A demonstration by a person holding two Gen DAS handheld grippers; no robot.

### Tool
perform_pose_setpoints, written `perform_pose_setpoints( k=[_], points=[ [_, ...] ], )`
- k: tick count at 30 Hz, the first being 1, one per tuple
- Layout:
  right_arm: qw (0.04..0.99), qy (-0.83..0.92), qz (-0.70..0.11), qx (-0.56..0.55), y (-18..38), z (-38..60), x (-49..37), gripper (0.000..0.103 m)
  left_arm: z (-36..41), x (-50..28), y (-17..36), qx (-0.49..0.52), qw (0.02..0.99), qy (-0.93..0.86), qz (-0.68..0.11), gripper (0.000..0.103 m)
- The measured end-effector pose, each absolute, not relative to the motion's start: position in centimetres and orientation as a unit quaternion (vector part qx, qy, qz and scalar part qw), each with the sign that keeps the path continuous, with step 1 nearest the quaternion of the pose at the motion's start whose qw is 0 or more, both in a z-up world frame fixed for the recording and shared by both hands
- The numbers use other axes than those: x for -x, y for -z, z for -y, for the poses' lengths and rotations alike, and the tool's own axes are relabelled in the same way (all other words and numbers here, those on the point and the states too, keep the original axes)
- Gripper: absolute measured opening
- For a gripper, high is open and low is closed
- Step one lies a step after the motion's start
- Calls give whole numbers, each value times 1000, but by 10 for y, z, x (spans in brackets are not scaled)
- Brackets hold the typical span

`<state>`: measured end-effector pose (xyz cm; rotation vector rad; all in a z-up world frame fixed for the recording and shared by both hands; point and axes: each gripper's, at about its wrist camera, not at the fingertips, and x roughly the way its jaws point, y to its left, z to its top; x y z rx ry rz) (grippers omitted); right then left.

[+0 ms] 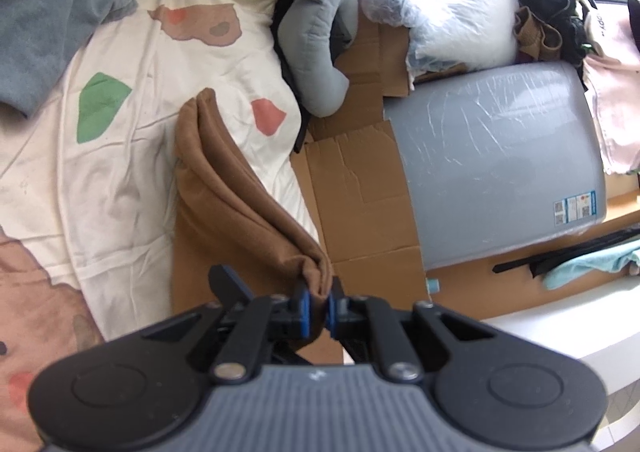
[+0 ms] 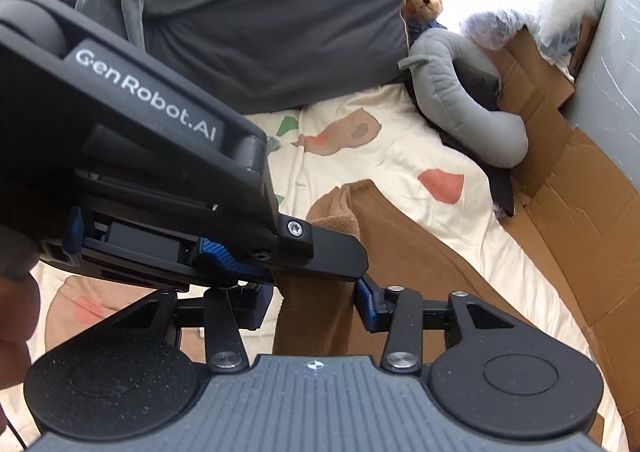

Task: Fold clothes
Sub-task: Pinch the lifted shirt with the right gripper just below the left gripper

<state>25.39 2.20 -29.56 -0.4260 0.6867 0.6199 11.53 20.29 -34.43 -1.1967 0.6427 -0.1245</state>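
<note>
Brown fleece garment (image 1: 224,187), doubled into a long narrow band, lies on the cream bedspread with green, pink and tan patches (image 1: 132,155), its near end lifted off the bed. At left a grey blanket (image 1: 44,31) crowds the bedspread's far corner. The left hand-held gripper (image 1: 318,308) is clamped almost fully closed on the garment's bunched near corner, blue pads (image 1: 305,306) pinching the cloth. The right hand-held gripper (image 2: 316,306) sits just beneath the left one, its jaws partly open with a hanging fold of the brown cloth between them; its pads (image 2: 366,304) do not appear to press yet. The step looks like a hand-over or second grip before the next fold: the right jaws likely need to close on that fold without catching the left tool. Open bedspread beyond the garment offers room to lay it down; to the right the bed's edge drops to flattened brown cardboard (image 1: 360,187), a grey stuffed toy (image 1: 316,51) and a grey plastic-wrapped slab (image 1: 500,155), leaving little room.
</note>
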Motion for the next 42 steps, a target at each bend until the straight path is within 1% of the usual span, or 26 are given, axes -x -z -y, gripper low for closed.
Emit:
perform_pose_setpoints(
  k=[2,5,11,12,20,22,24,26,27,28,29,30,32,35,38,42],
  points=[
    [872,-299,-326,208,295,-24,-253,32,-204,-112,342,553,777,56,-295,8],
    [872,-302,-322,212,293,-24,-252,28,-207,-108,337,553,778,59,-292,8],
    [874,-298,-302,235,289,-25,-248,28,-205,-106,333,558,774,66,-292,8],
    [875,-297,-297,240,288,-26,-247,29,-205,-106,334,560,773,64,-292,8],
    [871,-295,-297,256,285,-30,-242,28,-207,-105,335,568,766,63,-295,8],
    [869,-301,-300,252,287,-29,-243,24,-208,-102,333,566,768,66,-293,8],
    [868,-306,-306,243,288,-26,-245,9,-210,-97,329,568,769,70,-285,11],
    [865,-315,-316,229,288,-22,-250,5,-214,-91,325,577,769,82,-263,10],
    [864,-317,-323,222,289,-21,-252,5,-217,-88,323,581,770,88,-249,11],
    [862,-318,-331,215,290,-19,-255,5,-221,-88,321,580,773,89,-240,13],
    [862,-317,-336,209,291,-16,-257,4,-225,-88,319,573,779,84,-238,29],
    [862,-317,-340,202,292,-14,-259,5,-230,-90,318,564,786,73,-243,58],
    [863,-316,-343,192,292,-10,-260,4,-241,-95,321,548,795,40,-256,86],
    [864,-318,-342,188,291,-8,-260,5,-256,-106,334,534,800,9,-273,86],
    [864,-318,-342,185,290,-7,-261,4,-268,-123,355,537,793,8,-289,90],
    [864,-319,-343,186,290,-7,-262,5,-278,-148,377,526,789,15,-316,90]
  ],
)
